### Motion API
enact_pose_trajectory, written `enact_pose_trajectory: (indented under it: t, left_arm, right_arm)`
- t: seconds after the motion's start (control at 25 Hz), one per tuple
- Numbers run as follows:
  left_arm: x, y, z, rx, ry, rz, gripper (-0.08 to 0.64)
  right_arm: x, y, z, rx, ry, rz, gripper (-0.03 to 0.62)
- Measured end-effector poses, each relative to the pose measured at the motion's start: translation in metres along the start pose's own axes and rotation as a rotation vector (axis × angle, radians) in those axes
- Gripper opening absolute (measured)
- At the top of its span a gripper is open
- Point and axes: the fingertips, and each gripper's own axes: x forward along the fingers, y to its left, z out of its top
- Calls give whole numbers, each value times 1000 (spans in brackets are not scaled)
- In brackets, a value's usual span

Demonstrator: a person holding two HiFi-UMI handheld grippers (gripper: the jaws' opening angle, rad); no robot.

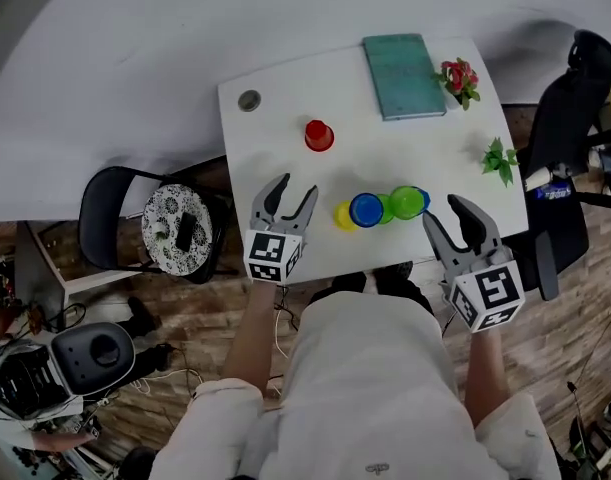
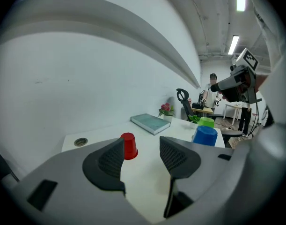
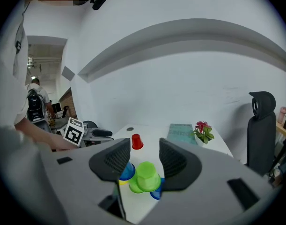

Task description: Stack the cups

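A red cup [image 1: 318,135] stands upside down alone in the middle of the white table [image 1: 285,88]. Near the front edge sits a cluster of upside-down cups: yellow [image 1: 343,216], blue [image 1: 366,209] and green [image 1: 406,202], with more green and blue showing behind them. My left gripper [image 1: 293,190] hovers open at the table's front left, pointing toward the red cup [image 2: 128,146]. My right gripper [image 1: 443,211] is open just right of the cluster, with nothing between its jaws. In the right gripper view the green cup [image 3: 146,175] lies ahead, beyond the open jaws.
A teal book [image 1: 403,74] and a potted red flower [image 1: 459,78] sit at the table's far right. A small green plant [image 1: 499,160] is by the right edge, a cable hole [image 1: 249,100] at far left. A black office chair [image 1: 570,148] stands right of the table.
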Motion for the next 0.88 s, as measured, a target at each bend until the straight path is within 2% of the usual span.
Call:
enact_pose_trajectory:
  t: [0.4, 0.88]
  left_arm:
    - [52, 22, 1, 13, 21, -56, 239]
    - [104, 47, 2, 23, 34, -62, 239]
  right_arm:
    - [3, -1, 0, 39, 28, -94, 198]
    - [-18, -22, -10, 69, 76, -192, 195]
